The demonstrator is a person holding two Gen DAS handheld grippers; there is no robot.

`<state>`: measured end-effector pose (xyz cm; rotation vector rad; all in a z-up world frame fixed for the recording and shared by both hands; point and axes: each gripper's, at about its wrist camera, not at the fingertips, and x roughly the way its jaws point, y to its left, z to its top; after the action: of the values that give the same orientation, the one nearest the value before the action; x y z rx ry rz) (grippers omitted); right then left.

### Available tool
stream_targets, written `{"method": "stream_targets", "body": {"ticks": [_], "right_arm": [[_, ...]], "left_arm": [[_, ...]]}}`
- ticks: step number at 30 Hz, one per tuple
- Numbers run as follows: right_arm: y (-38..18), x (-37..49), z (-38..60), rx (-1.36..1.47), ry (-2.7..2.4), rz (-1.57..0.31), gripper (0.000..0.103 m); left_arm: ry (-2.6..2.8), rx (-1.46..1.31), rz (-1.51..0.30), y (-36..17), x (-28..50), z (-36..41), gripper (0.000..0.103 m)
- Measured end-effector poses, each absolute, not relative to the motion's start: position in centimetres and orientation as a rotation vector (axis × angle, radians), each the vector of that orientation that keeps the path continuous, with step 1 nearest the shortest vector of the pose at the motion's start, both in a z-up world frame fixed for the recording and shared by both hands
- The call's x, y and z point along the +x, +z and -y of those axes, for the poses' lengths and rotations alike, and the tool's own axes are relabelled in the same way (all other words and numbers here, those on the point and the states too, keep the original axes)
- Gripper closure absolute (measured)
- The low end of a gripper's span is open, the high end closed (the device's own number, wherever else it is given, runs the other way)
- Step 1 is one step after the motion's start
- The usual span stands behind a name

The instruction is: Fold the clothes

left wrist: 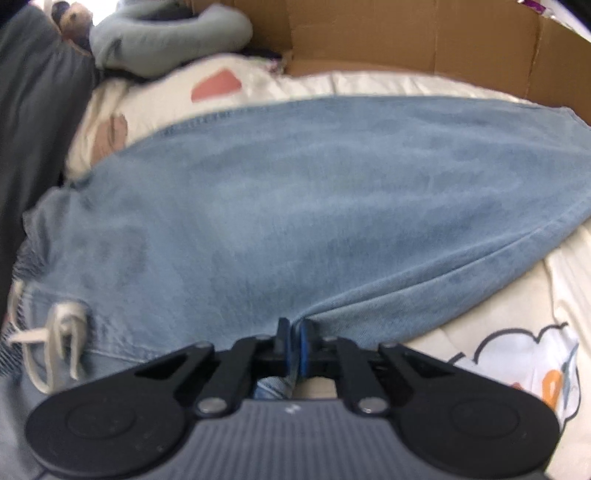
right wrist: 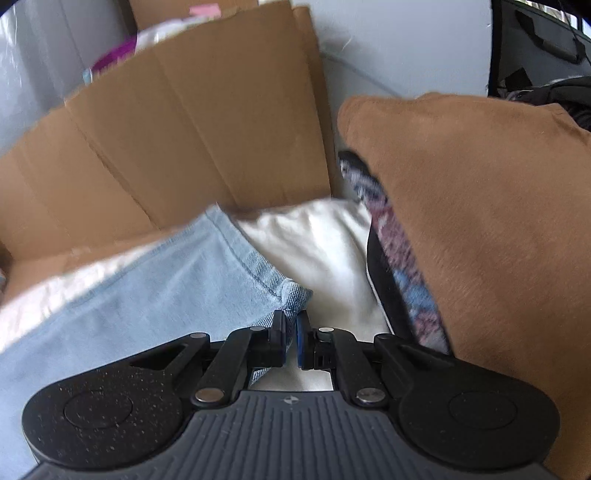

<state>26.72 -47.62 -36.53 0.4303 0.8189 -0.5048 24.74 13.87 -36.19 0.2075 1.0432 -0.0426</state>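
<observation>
A pair of light blue jeans (left wrist: 314,206) is spread across a cream printed bedsheet (left wrist: 517,332), and in the left wrist view it fills the field from nine o'clock to three o'clock directly ahead of the left gripper (left wrist: 293,341). The near edge of the denim is drawn into a small peak at the gripper's tips, where the fabric is pinched between the blue pads (left wrist: 304,343), which are pressed nearly together with only the cloth between them. A white drawstring (left wrist: 62,343) is seen hanging from the waistband at about eight o'clock of that view. Beyond the jeans, at twelve to one o'clock, a brown cardboard box (left wrist: 424,40) is stood, and a grey cushion (left wrist: 166,33) is seen at eleven o'clock; the whole view is softened by blur. In the right wrist view the jeans (right wrist: 147,295) are seen from nine o'clock in towards the centre, and a stitched hem corner (right wrist: 293,295) is gripped at twelve o'clock of the right gripper (right wrist: 290,341), whose fingers are closed on the denim with a narrow slit left between the pads. The sheet (right wrist: 325,243) is shown just beyond the hem at one o'clock, a brown pillow (right wrist: 498,221) is lodged at two to four o'clock with a patterned cloth (right wrist: 402,258) under its edge, and the box flaps (right wrist: 166,147) are raised at ten to twelve o'clock.
</observation>
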Motion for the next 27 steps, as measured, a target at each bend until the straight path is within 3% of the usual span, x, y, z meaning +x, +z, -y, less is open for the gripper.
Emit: {"method": "stream_targets", "body": {"ticks": [3, 5, 6, 18, 27], "right_arm": [[-37.2, 26.9, 47.3, 0.413, -0.509, -0.859, 0.096], [-36.7, 26.6, 46.7, 0.387, -0.508, -0.855, 0.095], [-36.5, 26.4, 46.6, 0.386, -0.506, -0.854, 0.093], [-31.7, 21.9, 44.4, 0.412, -0.408, -0.826, 0.092], [-22.3, 17.8, 44.9, 0.476, -0.394, -0.758, 0.092]], "left_arm": [[-0.04, 0.177, -1.051, -36.1, 24.8, -14.0, 0.087], [-0.044, 0.142, -1.042, -35.4, 24.4, -13.9, 0.07], [-0.046, 0.124, -1.037, -35.0, 24.1, -13.9, 0.068], [0.05, 0.087, -1.003, -26.5, 19.4, -18.2, 0.06], [0.177, 0.031, -0.967, -16.8, 14.0, -22.0, 0.06]]}}
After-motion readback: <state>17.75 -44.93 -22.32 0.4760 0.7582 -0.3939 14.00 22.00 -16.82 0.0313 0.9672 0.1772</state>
